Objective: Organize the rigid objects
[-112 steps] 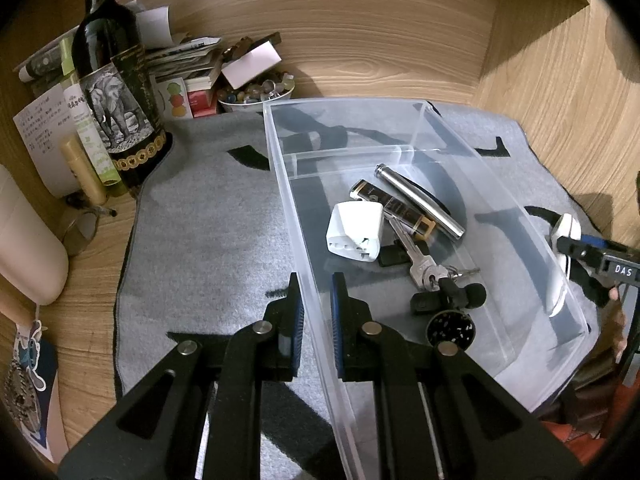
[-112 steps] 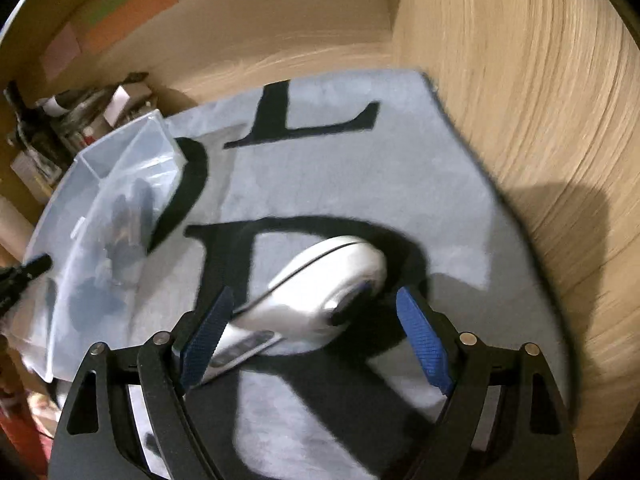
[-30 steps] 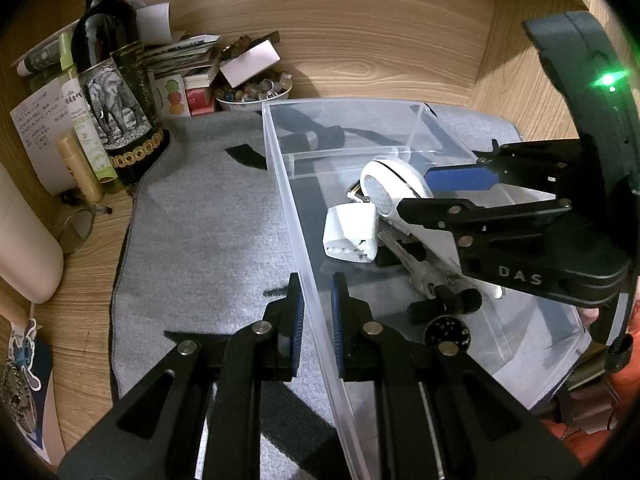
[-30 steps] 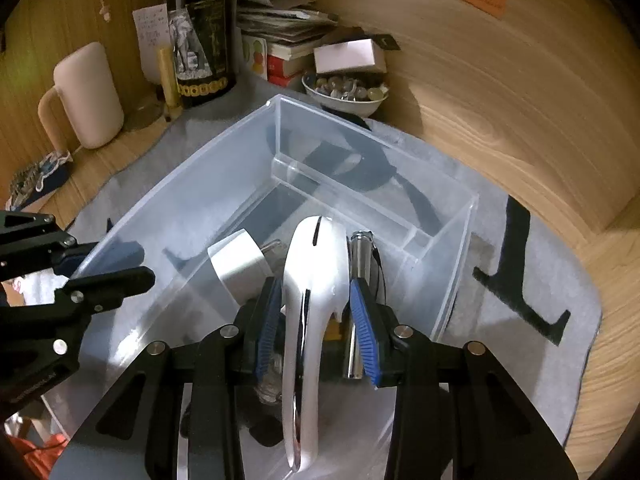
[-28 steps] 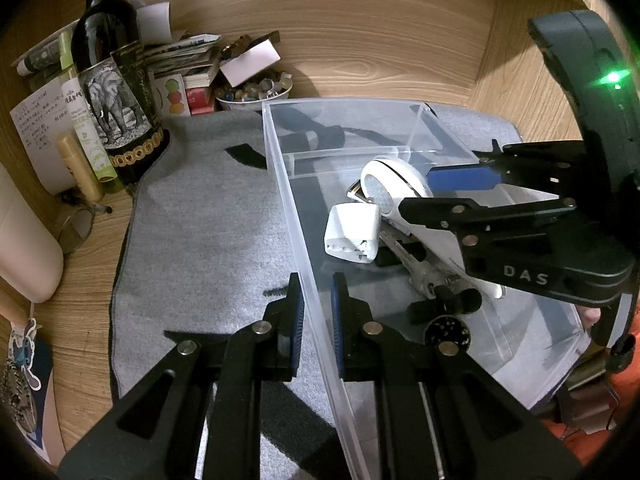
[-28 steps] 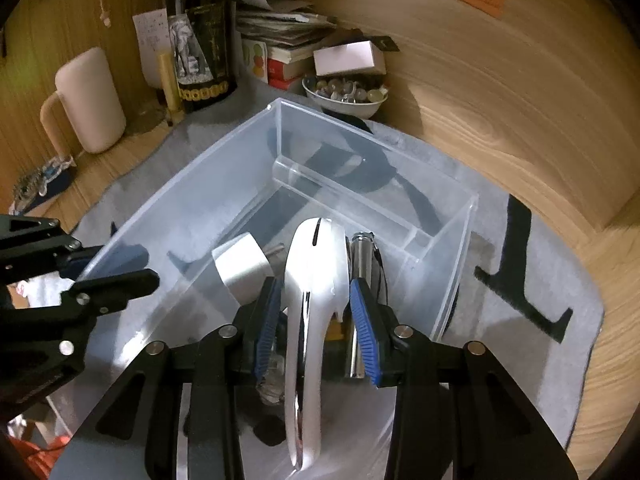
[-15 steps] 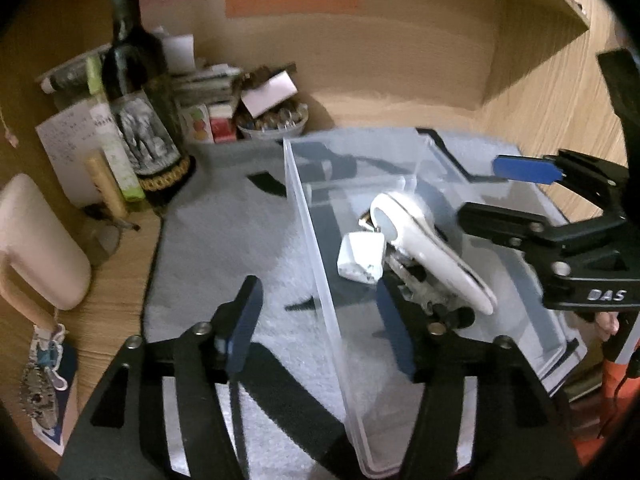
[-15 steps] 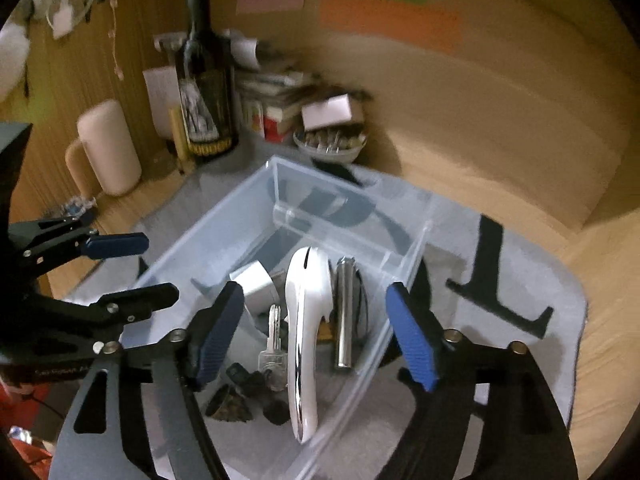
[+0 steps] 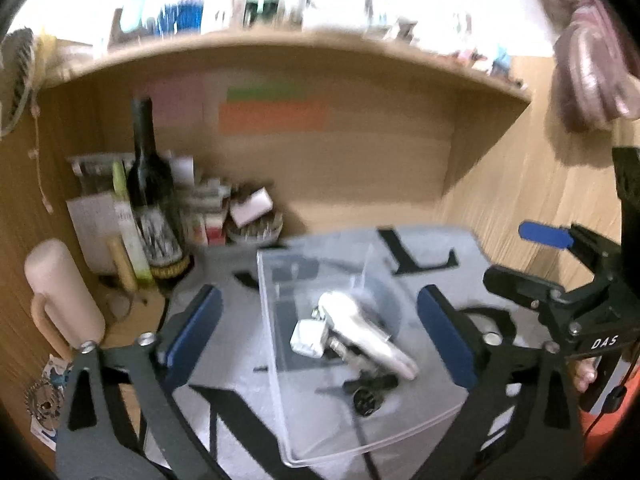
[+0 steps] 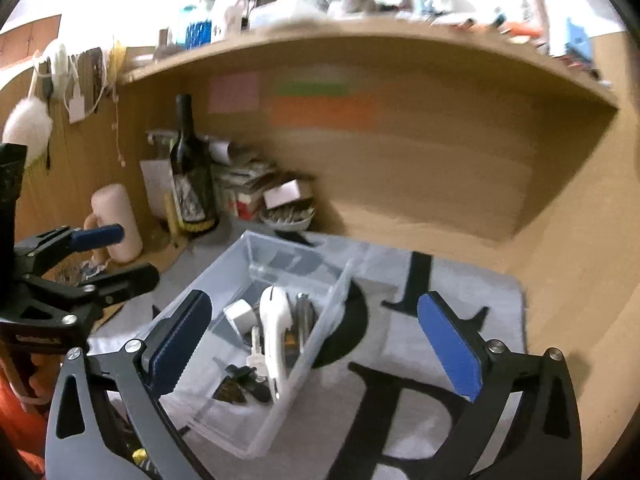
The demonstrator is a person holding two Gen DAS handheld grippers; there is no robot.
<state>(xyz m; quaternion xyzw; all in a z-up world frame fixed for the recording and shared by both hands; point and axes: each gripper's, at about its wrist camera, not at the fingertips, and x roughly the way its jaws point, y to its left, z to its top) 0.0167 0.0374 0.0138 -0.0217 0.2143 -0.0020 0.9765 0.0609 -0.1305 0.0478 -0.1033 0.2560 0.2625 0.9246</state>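
Note:
A clear plastic bin stands on the grey mat. In it lie a long white device, a white plug adapter, keys, a metal tube and small black parts. My left gripper hangs above and short of the bin, its jaws opening wide with nothing pressed between the pads. My right gripper is also raised over the bin, jaws opening and holding nothing; the white device lies free below it. Each gripper shows at the edge of the other's view.
A dark wine bottle, a pale mug, stacked boxes and a bowl of small items crowd the back left corner. The mat bears big black letters. Wooden walls close the back and right; a cluttered shelf runs overhead.
The right gripper let go of the white device, which now lies in the bin. The left gripper released the bin's wall. Both opened wide, rose and drew back.

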